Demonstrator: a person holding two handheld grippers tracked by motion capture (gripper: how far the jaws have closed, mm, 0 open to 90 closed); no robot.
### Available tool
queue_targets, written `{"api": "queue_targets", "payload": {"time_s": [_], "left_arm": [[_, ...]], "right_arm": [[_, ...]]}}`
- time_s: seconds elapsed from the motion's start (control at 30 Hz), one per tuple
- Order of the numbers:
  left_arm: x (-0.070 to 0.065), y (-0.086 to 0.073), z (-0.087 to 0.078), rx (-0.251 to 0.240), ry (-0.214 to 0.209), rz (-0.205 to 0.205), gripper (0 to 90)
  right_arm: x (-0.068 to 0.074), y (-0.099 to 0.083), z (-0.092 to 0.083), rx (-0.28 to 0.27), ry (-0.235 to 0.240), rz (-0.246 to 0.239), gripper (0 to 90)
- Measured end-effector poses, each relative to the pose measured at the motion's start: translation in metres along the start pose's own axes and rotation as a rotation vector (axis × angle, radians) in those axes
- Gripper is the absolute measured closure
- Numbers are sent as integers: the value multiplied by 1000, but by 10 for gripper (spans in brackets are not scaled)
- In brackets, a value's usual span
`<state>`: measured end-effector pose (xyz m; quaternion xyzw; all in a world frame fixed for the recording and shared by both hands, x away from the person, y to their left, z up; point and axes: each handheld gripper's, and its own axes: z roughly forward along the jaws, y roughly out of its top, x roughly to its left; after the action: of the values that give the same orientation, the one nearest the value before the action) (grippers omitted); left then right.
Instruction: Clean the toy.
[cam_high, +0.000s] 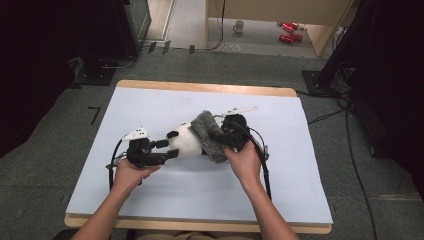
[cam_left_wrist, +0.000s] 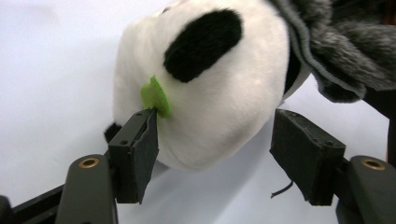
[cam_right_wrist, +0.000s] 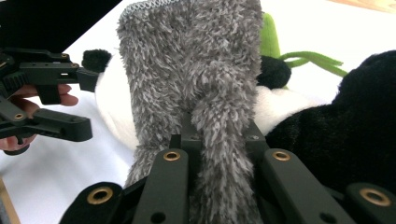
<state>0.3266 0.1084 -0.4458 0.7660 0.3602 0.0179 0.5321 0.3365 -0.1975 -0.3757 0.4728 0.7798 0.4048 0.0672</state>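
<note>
A: Where's the panda toy (cam_high: 186, 140) rn?

B: Middle of the table (cam_high: 150, 105), lying on its side on the white top. In the left gripper view its white head (cam_left_wrist: 210, 93) w/ a black ear (cam_left_wrist: 203, 44) and a little green leaf (cam_left_wrist: 155, 97) sits right up close.

A: And the grey fuzzy cloth (cam_high: 207, 135)?

B: Draped over the panda's body, right next to the head. Looks like it's being wrapped or pulled on, but that's a guess.

A: Who's got hold of what?

B: The right gripper (cam_right_wrist: 219, 140) is pinched tight on a fold of the grey fuzzy cloth (cam_right_wrist: 196, 84), pads squeezed on it. The left gripper (cam_left_wrist: 215, 154) has its jaws wide apart, one on each side of the head. One pad is at the leaf edge, the other is off the fur. So it's not gripping anything.

A: What could go wrong?

B: Prob the panda rolls or slides. Nothing pins it now, so if the right hand (cam_high: 245, 160) tugs the cloth, the toy may just come along instead of staying put. Also the cloth is fluffy & thick, so a thin pinch could slip out. And the left pad could snag the leaf if it closes there, not on the head.

A: Anything else nearby?

B: A mug (cam_high: 239, 26) on the floor far behind, well away. No bother.
</note>
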Motion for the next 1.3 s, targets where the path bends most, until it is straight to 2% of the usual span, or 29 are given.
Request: {"api": "queue_targets", "payload": {"time_s": [0.17,0.37,0.43,0.5,0.57,0.6,0.67,0.8,0.87,0.93,1.03,1.1,1.17,1.23,1.3], "left_arm": [[6,0,1,-6,6,33,303],[14,2,8,-19,15,28,303],[18,2,12,-6,28,31,299],[23,1,18,9,37,13,295],[26,3,23,16,24,-10,295],[27,4,25,3,21,-16,293],[27,5,28,-6,7,-4,285],[28,8,40,7,13,68,217],[28,6,43,7,25,67,202],[28,6,43,6,32,65,227],[25,7,42,10,57,77,314],[25,7,42,8,64,53,388],[24,10,40,11,70,2,475],[22,11,39,8,67,-14,528],[20,11,39,11,70,-12,555]], "right_arm": [[-5,13,6,8,-10,0,781],[-10,25,14,12,-19,3,779],[-11,28,15,14,-21,6,779],[-13,30,17,13,-18,9,779],[-14,32,18,12,-17,8,778],[-15,33,19,15,-17,9,778],[-16,35,19,17,-23,6,778],[-15,39,22,23,-34,0,779],[-13,41,24,28,-46,-18,781],[-13,42,25,32,-43,-18,782],[-15,42,25,27,-25,-9,780],[-18,43,26,16,3,21,781],[-21,46,23,-6,43,66,791],[-20,50,20,-26,69,94,794],[-12,55,19,-37,83,91,794]]}}
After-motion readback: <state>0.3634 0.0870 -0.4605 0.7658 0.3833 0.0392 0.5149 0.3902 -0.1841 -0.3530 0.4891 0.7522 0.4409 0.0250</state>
